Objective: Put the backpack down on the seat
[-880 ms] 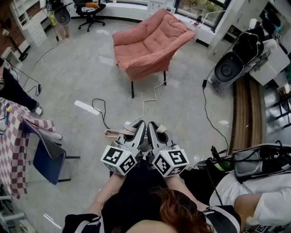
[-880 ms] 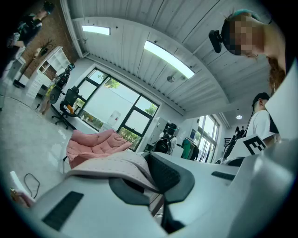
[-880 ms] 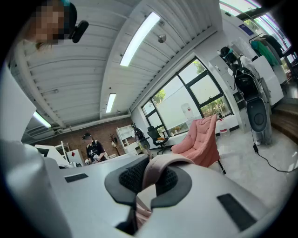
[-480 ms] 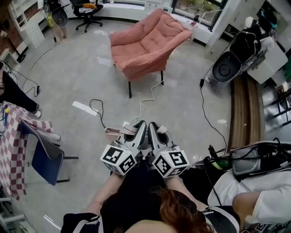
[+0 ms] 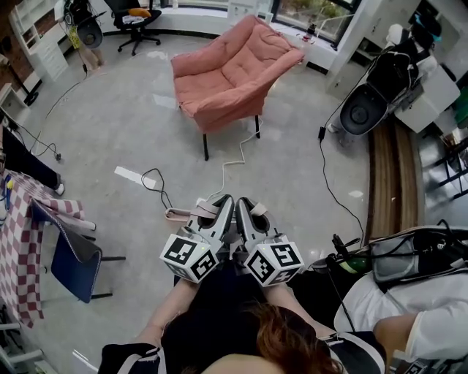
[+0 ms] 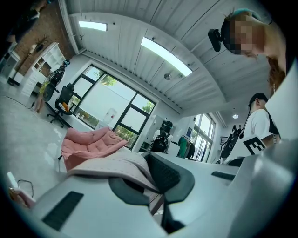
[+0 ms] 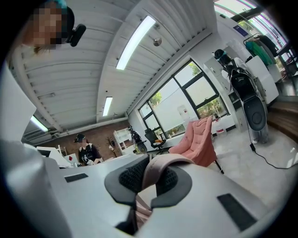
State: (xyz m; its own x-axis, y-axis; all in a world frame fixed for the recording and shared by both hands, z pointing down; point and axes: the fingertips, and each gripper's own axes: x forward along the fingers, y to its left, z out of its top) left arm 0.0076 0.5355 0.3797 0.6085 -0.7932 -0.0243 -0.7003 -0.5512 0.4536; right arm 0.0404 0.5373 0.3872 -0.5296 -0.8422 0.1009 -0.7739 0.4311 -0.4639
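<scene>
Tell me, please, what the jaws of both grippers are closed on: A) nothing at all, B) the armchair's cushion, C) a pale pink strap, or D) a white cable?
C: the gripper views show the left gripper and the right gripper each pinching a pale pink strap, while the armchair stands apart across the floor.

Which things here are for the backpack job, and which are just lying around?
For the job: pink backpack straps, left gripper, right gripper, pink armchair.

Just lying about: blue chair, checkered cloth, black office chair, floor cables.
</scene>
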